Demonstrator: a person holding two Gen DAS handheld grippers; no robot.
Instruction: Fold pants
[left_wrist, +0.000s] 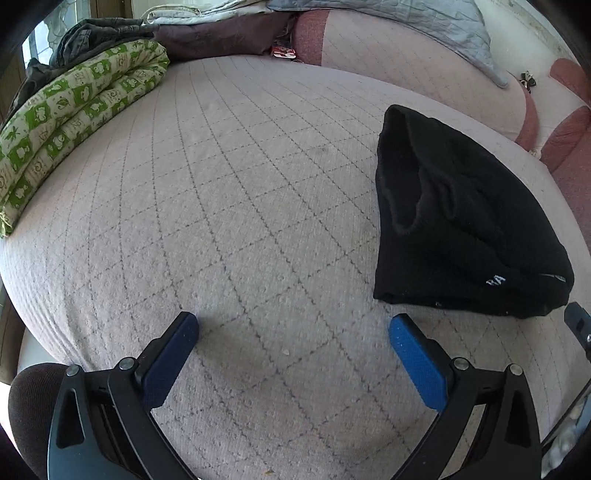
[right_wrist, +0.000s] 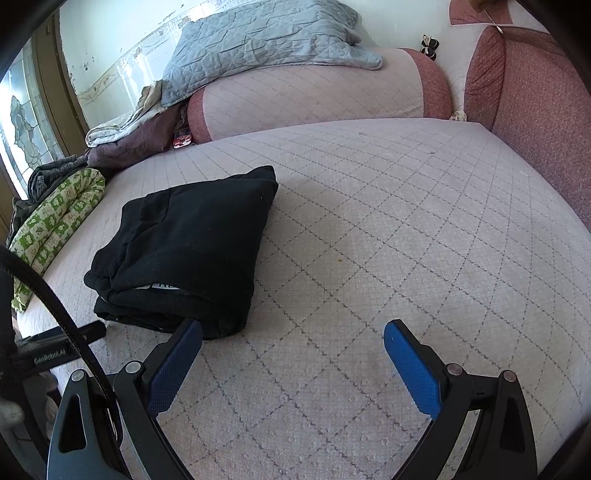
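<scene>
Reading both wrist views: I find the black pants (right_wrist: 184, 251) already lying in a compact folded stack on the bed (right_wrist: 369, 221). I hold the left claw (left_wrist: 293, 332) and right claw (right_wrist: 293, 339) wide apart, both empty, just short of the stack. Folding looks finished; next I would only tidy that loose upper layer.

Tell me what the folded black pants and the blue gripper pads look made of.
Folded black pants: soft matte knit, probably fleece or jersey, judging by the fuzzy edges and limp folds. Blue gripper pads: likely rubber or textured plastic, given their fine dimpled surface.
</scene>
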